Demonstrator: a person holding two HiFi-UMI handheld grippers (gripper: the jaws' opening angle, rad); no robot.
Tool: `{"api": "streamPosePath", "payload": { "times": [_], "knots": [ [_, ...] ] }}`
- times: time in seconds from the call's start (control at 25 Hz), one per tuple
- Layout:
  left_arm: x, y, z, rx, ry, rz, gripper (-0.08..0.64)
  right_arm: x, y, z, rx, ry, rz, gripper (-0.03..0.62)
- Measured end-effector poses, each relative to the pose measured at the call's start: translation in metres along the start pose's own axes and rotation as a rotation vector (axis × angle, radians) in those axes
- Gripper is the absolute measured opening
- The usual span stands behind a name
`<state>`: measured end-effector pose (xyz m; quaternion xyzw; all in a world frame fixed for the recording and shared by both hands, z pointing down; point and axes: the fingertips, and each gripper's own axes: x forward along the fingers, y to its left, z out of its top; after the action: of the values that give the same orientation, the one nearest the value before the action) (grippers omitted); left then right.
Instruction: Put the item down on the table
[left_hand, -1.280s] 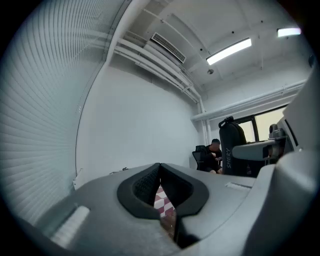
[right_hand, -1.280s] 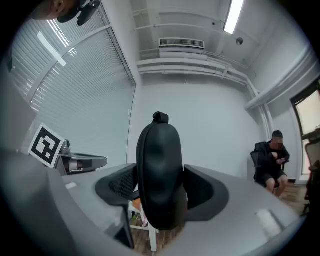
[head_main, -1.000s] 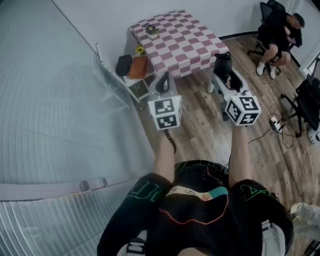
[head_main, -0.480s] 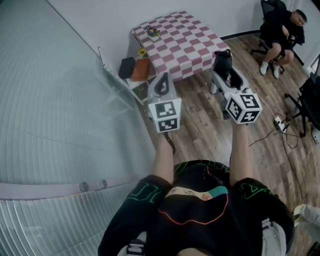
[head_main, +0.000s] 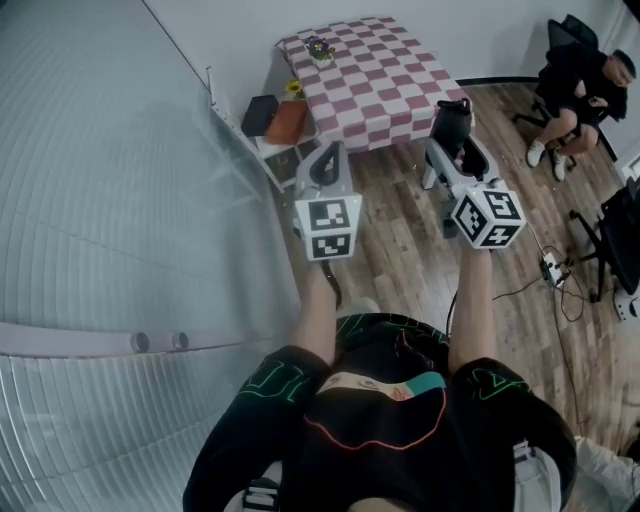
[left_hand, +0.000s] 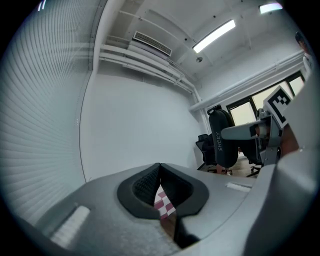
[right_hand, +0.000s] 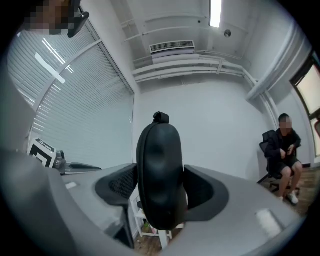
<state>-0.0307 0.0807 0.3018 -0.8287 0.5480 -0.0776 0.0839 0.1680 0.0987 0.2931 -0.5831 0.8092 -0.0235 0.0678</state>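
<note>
Now closer to checkered table, right claw grips black case.

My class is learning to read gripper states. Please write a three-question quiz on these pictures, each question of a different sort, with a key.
1. True or false: the left gripper holds the black case.
2. Multiple choice: the checked table is A) directly under both grippers, B) ahead of the grippers, C) behind the person.
3. Fill in: the right gripper is shut on the ____.
Key: 1 false, its jaws are together with nothing between them; 2 B; 3 black case.
</note>
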Motion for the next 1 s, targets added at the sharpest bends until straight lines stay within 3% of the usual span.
{"api": "streamPosePath", "payload": {
  "times": [0.16, 0.52, 0.76, 1.0],
  "knots": [
    [-0.005, 0.008, -0.007, -0.019, 0.023, 0.032, 0.009, 0.006, 0.008, -0.007, 0.002, 0.026, 0.041, 0.291],
    [0.017, 0.011, -0.01, -0.01, 0.023, 0.026, 0.009, 0.033, 0.004, -0.018, 0.034, 0.027, 0.077, 0.291],
    [0.071, 0.027, -0.025, -0.036, 0.012, -0.001, 0.009, 0.078, -0.023, -0.029, 0.033, 0.022, 0.042, 0.291],
    [0.148, 0.065, -0.048, -0.114, 0.052, 0.005, 0.009, 0.142, -0.036, -0.043, 0.004, 0.039, 0.039, 0.291]
  ]
}}
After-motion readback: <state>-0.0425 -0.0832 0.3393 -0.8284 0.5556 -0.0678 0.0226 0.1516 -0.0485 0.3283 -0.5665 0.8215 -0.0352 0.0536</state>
